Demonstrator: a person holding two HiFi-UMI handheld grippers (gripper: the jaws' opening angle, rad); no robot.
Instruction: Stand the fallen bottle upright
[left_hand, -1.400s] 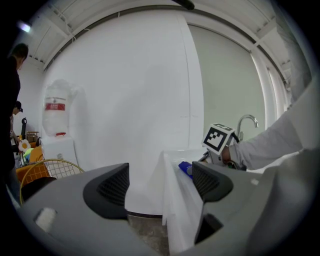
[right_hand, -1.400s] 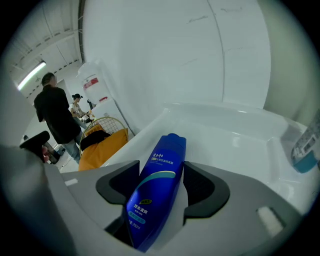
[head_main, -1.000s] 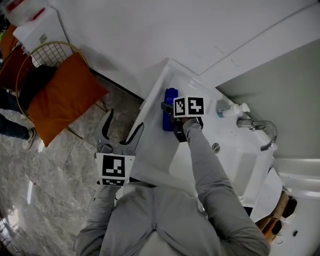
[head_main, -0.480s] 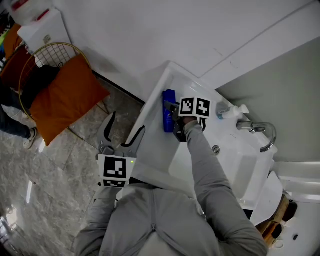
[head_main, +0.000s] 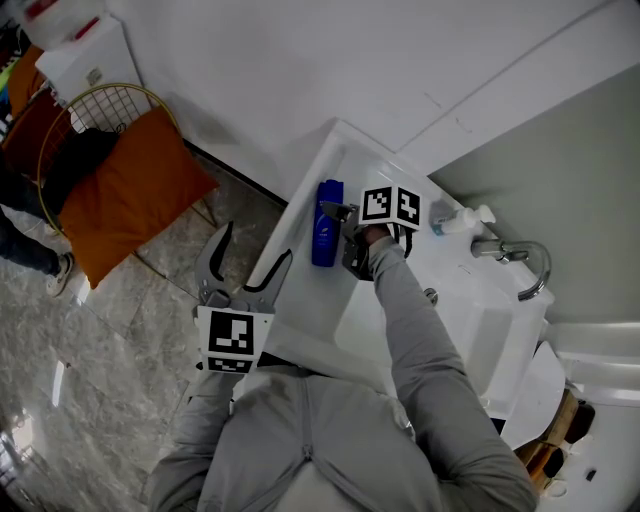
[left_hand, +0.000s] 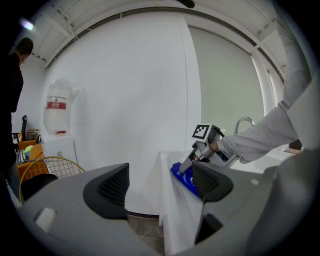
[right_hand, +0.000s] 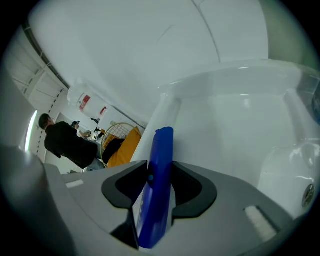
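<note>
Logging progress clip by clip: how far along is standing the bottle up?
Done: the right gripper has just been closing its jaws and now clamps the bottle. In hand: the gripped bottle lies along the sink rim, not yet raised. Left: tipping it upright and releasing. The left gripper hangs open, empty.

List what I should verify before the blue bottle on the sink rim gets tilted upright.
1. Right tongs on the blue bottle: ok. The jaws have just been closing and now press on its two flat sides.
2. Bottle upright: not ok. It lies along the sink rim.
3. Room to stand it: ok. The rim around it is bare, and the pump bottle stands apart, by the faucet.
4. Left tongs out of the way: ok. They are open, empty and off the sink's side.
5. Grip firm enough to hold through the tilt: cannot tell.
</note>
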